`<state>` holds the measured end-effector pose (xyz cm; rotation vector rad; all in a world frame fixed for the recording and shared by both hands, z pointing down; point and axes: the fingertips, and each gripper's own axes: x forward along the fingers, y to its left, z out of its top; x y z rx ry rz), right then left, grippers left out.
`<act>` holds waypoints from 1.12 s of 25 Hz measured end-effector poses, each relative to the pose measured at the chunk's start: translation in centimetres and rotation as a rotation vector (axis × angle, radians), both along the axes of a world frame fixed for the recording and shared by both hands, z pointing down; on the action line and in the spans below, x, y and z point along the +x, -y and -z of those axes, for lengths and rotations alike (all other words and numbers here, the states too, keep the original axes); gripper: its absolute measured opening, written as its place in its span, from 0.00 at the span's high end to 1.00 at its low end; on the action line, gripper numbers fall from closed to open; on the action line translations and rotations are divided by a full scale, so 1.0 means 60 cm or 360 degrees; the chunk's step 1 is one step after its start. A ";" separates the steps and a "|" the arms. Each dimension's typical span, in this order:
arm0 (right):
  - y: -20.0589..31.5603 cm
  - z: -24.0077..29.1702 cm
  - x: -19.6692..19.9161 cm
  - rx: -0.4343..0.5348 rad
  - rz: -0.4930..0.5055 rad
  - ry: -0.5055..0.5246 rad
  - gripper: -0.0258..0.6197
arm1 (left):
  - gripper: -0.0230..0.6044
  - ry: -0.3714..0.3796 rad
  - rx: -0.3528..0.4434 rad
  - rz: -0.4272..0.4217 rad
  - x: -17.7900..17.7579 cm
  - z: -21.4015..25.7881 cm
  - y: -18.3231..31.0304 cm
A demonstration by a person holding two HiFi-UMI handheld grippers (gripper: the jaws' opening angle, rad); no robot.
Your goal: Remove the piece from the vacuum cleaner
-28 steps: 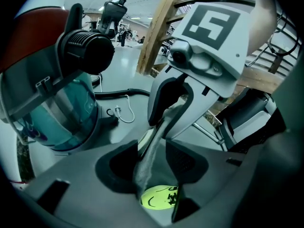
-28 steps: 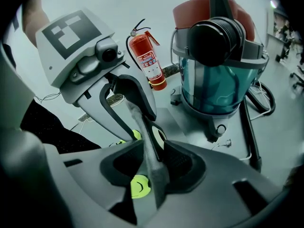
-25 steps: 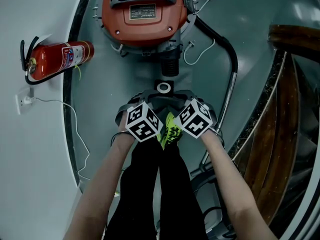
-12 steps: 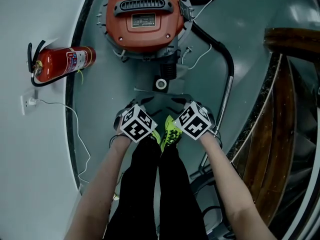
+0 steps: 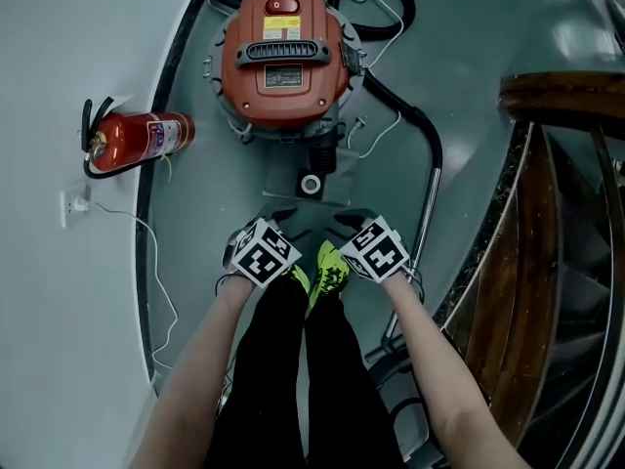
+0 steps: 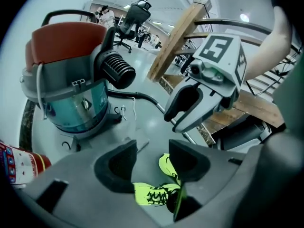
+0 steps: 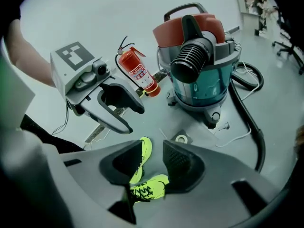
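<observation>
Two grippers, both empty. The left gripper [image 6: 151,161] has its jaws parted, having just been opening, and only floor and the yellow-green shoes [image 5: 322,270] show through the gap. The right gripper [image 7: 154,163] is likewise spread on nothing. Item sought: the ribbed black stub [image 7: 192,58], judged to be the piece, seated in the front of the vacuum cleaner [image 5: 283,57]. It stands at twelve o'clock from the grippers, well apart from them. Neighbouring items: black hose [image 5: 433,154] at two o'clock, fire extinguisher [image 5: 146,137] at ten o'clock, and a small white ring [image 5: 311,184] on the floor between grippers and cleaner. Handling note, as judgement: bring both grippers to the stub. Set one pair of pads across its ribs, where they should bite, and steady the body or handle with the other, since the canister may roll. Pull straight along the stub's axis, twisting only if it binds, and keep clear of the hose. Pose: left forearm [image 5: 210,360] and right forearm [image 5: 430,369] reach forward side by side. Both grippers are pitched steeply floorward and hover over the shoes, their marker cubes tilted toward each other.
</observation>
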<state>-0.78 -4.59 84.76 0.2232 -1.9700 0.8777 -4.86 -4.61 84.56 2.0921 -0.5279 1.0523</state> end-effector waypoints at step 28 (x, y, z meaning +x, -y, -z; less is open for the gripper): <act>-0.046 0.311 0.006 0.0042 -0.0063 0.0071 0.73 | 0.63 -0.0007 -0.0028 0.0192 -0.013 0.294 -0.049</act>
